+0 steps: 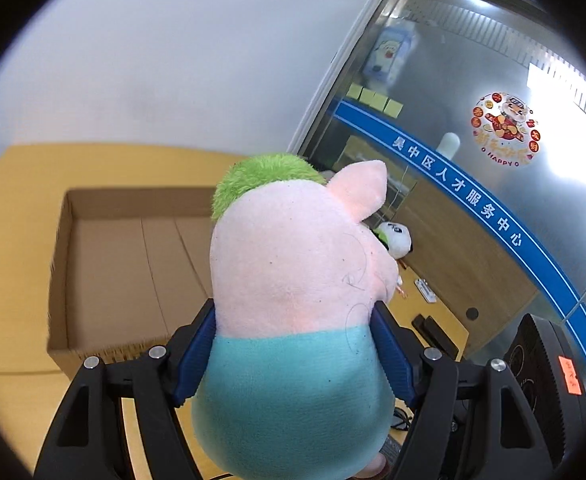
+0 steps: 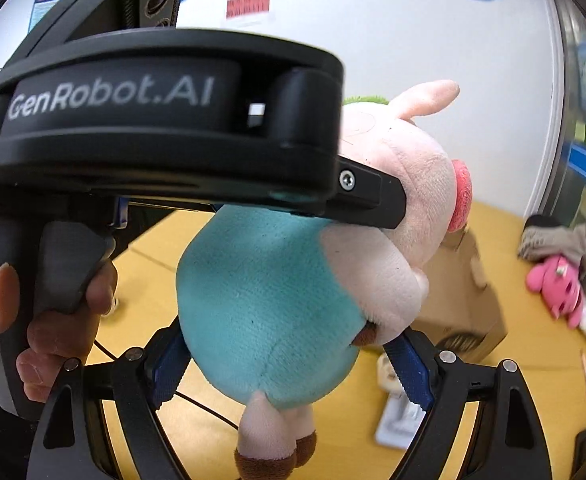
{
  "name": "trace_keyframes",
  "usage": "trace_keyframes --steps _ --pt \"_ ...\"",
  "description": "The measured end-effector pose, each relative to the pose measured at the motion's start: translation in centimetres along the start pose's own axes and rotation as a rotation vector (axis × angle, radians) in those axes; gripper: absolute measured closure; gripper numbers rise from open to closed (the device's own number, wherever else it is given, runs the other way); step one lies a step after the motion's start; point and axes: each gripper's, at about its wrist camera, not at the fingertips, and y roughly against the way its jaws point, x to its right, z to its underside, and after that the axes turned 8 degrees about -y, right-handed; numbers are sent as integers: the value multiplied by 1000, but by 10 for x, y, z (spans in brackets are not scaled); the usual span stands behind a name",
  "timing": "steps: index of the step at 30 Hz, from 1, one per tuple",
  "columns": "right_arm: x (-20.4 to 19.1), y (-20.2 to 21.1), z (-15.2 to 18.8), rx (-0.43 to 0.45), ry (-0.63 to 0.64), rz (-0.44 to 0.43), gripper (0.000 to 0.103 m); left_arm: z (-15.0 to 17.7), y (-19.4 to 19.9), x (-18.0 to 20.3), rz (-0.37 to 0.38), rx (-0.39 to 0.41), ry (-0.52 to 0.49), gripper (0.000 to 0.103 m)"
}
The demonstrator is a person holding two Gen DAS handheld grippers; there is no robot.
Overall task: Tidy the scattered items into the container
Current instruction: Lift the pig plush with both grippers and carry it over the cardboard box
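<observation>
A glass partition (image 1: 473, 80) carries a blue banner (image 1: 457, 192) with white characters, a round festive sticker (image 1: 503, 130) and yellow sticky notes (image 1: 375, 100), beside a white wall (image 1: 153, 60).

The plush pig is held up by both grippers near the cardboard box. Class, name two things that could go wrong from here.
1. Both the left gripper and the right gripper pinch the plush pig at its soft body; releasing unevenly could make it swing or slip.
2. The pig covers the near right part of the cardboard box in the left wrist view, so the drop may catch the rim and fall outside.
</observation>
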Motion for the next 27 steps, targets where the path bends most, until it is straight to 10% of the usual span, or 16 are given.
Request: trace_keyframes --steps 12,27 --pt "-2 7 -68 143 73 43 12 -66 33 29 -28 116 -125 30" --pt "-1 -43 -124 127 132 13 12 -105 20 -33 -65 138 -106 30"
